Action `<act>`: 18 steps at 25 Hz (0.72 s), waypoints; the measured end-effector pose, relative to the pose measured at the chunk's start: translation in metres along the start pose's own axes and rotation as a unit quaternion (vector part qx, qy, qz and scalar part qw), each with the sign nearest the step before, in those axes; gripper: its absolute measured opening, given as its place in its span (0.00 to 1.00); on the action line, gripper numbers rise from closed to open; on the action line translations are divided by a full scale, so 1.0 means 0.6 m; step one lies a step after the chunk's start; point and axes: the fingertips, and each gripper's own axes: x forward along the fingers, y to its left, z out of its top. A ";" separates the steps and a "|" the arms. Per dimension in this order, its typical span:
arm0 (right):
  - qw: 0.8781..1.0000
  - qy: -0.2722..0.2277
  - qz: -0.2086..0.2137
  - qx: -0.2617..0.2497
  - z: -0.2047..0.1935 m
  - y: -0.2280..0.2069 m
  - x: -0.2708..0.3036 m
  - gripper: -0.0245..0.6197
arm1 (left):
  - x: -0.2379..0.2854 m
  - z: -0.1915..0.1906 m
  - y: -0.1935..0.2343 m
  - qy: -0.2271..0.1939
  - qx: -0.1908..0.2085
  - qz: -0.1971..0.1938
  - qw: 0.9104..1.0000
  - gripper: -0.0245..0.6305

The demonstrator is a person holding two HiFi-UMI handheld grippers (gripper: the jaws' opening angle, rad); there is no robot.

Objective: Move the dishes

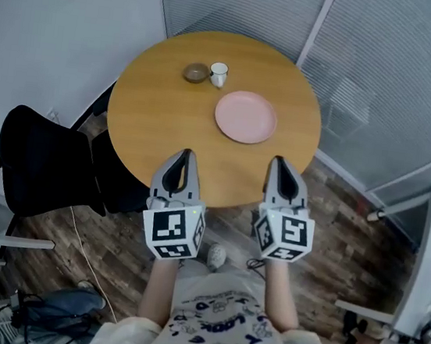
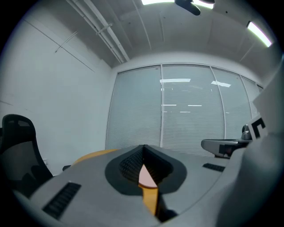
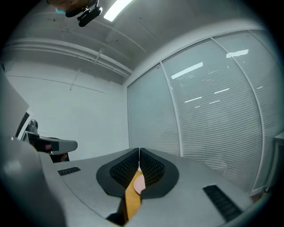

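**Dishes untouched as the grippers reach the table.** Both hand-held grippers hover at the near rim of a round, honey-coloured wooden table [image 1: 156, 116], which fills the upper middle of the head view.

The left gripper [image 1: 185, 155], at lower centre-left of the frame, has its jaws drawn together at the tips with nothing between them. Its own view shows only a sliver of pink plate and tabletop through the slot behind the tips. The right gripper [image 1: 279, 162], at lower centre-right, is likewise closed and empty.

Three pieces sit on the table:
- A flat, round pink plate [image 1: 245, 117] lies right of the table's centre, nearest the grippers but apart from both.
- A small white cup [image 1: 218, 74] stands toward the far edge, at upper centre of the frame.
- A small round brown dish [image 1: 195, 73] sits just beside the cup, to its left. It may be a bowl or a saucer, but it is too small here to tell.

A black office chair [image 1: 40, 160] stands at the left of the frame, close to the table's rim.

By the look of it, the job has not begun. No dish is lifted or gripped, so all three are yet to be moved, and the frames do not show where they are meant to go. Either gripper would have to open its jaws before it could take the plate, the likeliest first pick.
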 end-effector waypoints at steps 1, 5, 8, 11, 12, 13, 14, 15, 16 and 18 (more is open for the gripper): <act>1.000 0.001 0.002 0.000 -0.002 -0.006 0.011 0.05 | 0.011 -0.001 0.000 0.001 -0.002 0.002 1.000 0.04; 1.000 0.011 0.005 0.007 -0.012 -0.022 0.047 0.05 | 0.048 -0.009 0.001 0.011 -0.004 0.009 1.000 0.04; 1.000 0.020 0.006 0.010 -0.024 -0.026 0.064 0.05 | 0.067 -0.018 0.007 0.023 -0.006 0.011 1.000 0.04; 0.999 0.031 0.003 0.013 -0.037 -0.032 0.084 0.05 | 0.088 -0.029 0.014 0.035 -0.008 0.011 0.999 0.04; 0.999 0.034 -0.001 0.014 -0.042 -0.036 0.092 0.05 | 0.097 -0.033 0.016 0.039 -0.008 0.011 0.999 0.04; 0.999 0.037 -0.006 0.016 -0.046 -0.040 0.100 0.05 | 0.106 -0.037 0.018 0.043 -0.008 0.010 0.999 0.04; 0.999 0.040 -0.011 0.018 -0.050 -0.045 0.108 0.05 | 0.116 -0.041 0.021 0.047 -0.007 0.009 0.999 0.04; 0.999 0.043 -0.015 0.019 -0.054 -0.050 0.117 0.05 | 0.126 -0.044 0.022 0.051 -0.006 0.007 0.999 0.04; 0.999 0.045 -0.018 0.020 -0.057 -0.055 0.126 0.05 | 0.138 -0.047 0.024 0.055 -0.006 0.004 0.998 0.04; 0.998 0.051 -0.025 0.022 -0.063 -0.065 0.146 0.05 | 0.163 -0.050 0.029 0.060 -0.006 0.000 0.998 0.04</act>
